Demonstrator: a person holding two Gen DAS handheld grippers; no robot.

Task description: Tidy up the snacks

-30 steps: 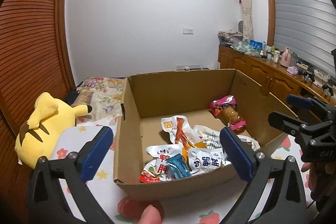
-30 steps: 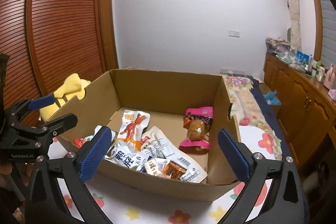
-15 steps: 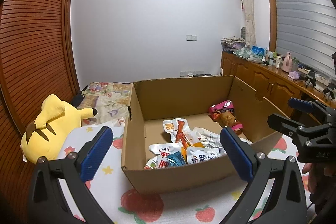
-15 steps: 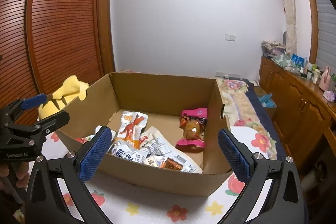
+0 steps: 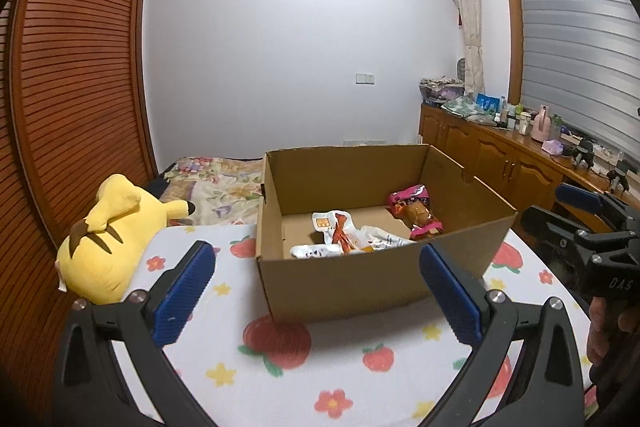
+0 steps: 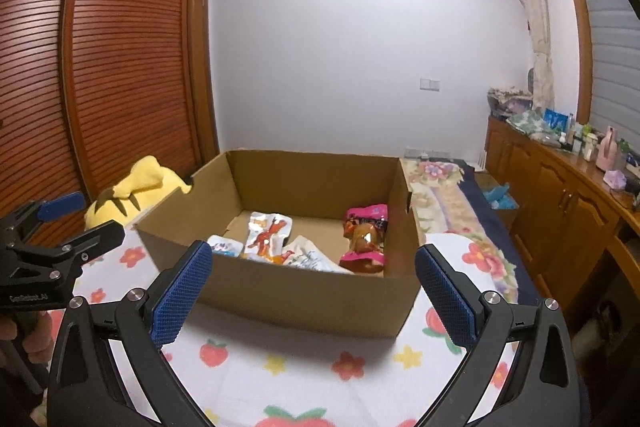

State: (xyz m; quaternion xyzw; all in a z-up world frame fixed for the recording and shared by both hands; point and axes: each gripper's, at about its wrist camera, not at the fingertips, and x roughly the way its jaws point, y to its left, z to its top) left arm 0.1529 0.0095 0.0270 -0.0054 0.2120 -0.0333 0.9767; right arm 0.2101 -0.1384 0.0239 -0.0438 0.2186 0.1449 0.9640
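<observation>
Between the left gripper's [image 5: 316, 297] fingers [image 5: 184, 293]: nothing; spread wide, released. Right gripper [image 6: 314, 297] likewise, fingers [image 6: 182, 293] apart, empty. Both hover short of the box [image 5: 340, 283], over the fruit-print cloth [image 5: 304, 367]. Snacks lie inside the box: pink pack [image 6: 366, 237] toward the right wall, red-white pouch [image 6: 268, 231] and white packs [image 6: 306, 259] nearer the front. Risk: near wall hides the front packs, so a low reach may catch the rim and shove the light box. Foil packs overlap; a pinch could lift two. Plush [image 5: 108, 235] lies left, apart.

Both grippers, left [image 5: 318, 291] and right [image 6: 314, 291], pulled back from cardboard box [image 5: 376, 279]; box appears farther.
</observation>
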